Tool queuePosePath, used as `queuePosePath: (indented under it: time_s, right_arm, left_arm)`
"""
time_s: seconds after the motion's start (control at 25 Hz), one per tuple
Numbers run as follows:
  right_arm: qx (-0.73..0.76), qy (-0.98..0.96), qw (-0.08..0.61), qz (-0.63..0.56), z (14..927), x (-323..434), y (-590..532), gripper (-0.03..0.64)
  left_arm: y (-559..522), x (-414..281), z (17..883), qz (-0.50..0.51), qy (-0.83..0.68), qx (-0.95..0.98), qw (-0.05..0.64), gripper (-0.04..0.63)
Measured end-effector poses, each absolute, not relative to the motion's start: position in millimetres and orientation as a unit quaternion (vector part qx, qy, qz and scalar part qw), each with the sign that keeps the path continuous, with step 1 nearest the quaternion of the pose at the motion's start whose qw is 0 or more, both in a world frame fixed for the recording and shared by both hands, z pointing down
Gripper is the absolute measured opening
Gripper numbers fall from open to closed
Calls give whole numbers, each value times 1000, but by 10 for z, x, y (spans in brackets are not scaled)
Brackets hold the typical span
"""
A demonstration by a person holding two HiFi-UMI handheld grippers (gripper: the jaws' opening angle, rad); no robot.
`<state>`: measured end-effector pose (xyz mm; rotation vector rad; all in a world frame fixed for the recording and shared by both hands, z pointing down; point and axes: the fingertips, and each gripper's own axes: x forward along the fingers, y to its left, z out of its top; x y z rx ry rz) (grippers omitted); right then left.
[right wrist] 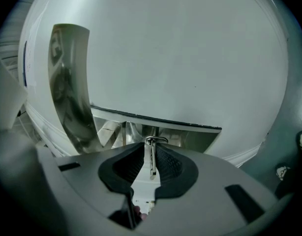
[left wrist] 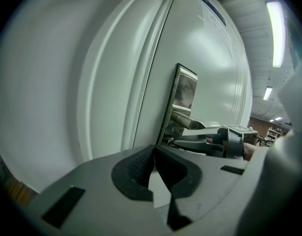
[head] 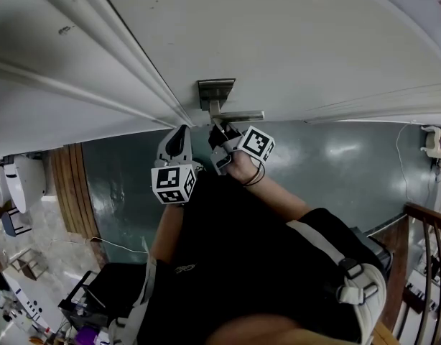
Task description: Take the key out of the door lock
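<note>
White door [head: 292, 42] fills my head view. Its steel lock plate [head: 216, 92] and lever handle [head: 242, 115] lie at 12 o'clock of my grippers. Left gripper [left wrist: 154, 154], at 9 o'clock of the right, is pressed together and empty. Right gripper [right wrist: 151, 149] pinches the key [right wrist: 151, 161], just below the handle.

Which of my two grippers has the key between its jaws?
The right gripper: its jaws are pinched on the key, just under the door handle. The left gripper has its jaws together on nothing.
</note>
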<state>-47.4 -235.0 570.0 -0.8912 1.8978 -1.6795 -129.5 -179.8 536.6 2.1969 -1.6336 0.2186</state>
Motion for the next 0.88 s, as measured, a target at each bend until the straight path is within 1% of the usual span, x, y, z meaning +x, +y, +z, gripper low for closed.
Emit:
queuePosePath:
  time_s: [0.12,0.2,0.44,0.88]
  right_arm:
    - [-325,682,232,-613,5721,-494,-2355,72]
    - [-333,675,231,-616,5754,-475,-2358,37]
    - [-325,671,255,-616,5722,-493,-2373,32]
    - [-342,677,244,-605,5734,-468,-2349,31]
  left_arm:
    - [-1797,-1296,5368,78,-580,787,197,25]
    - [-1792,-1292,5375,78,-576,789,197,25]
    - [-1772,-1295,5405,82,-568,794,199,25]
    - [-1778,-1272,5426,82,-558,801,200,25]
